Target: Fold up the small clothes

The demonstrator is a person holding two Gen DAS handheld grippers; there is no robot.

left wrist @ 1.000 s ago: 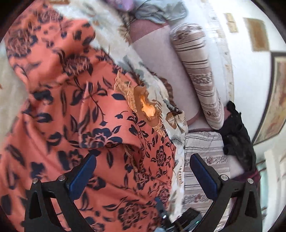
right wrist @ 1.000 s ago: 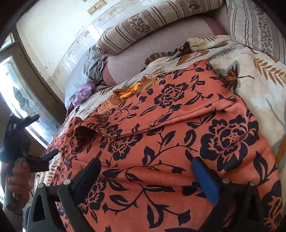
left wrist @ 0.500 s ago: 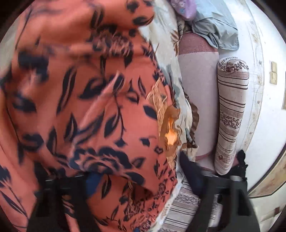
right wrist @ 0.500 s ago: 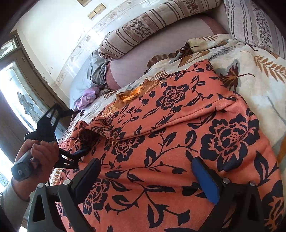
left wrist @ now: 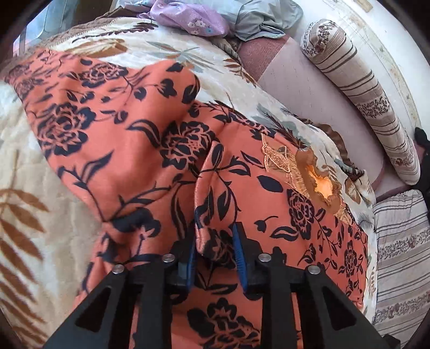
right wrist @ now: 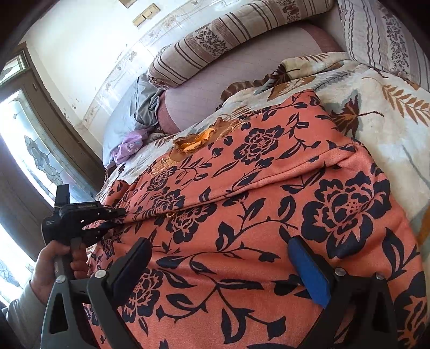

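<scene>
Striped bolster point(left wrist: 371, 107), white wall point(right wrist: 88, 40), bright window point(right wrist: 24, 150)

A bed point(left wrist: 309, 88) with a mauve sheet carries a cream leaf-print blanket point(left wrist: 166, 51), on which an orange floral garment point(left wrist: 113, 139) is spread. A striped bolster point(left wrist: 362, 88) lies along the wall side, with a striped pillow point(left wrist: 400, 241) at one end. Grey cloth point(left wrist: 258, 16) and lilac cloth point(left wrist: 188, 18) sit bunched at the other end
</scene>
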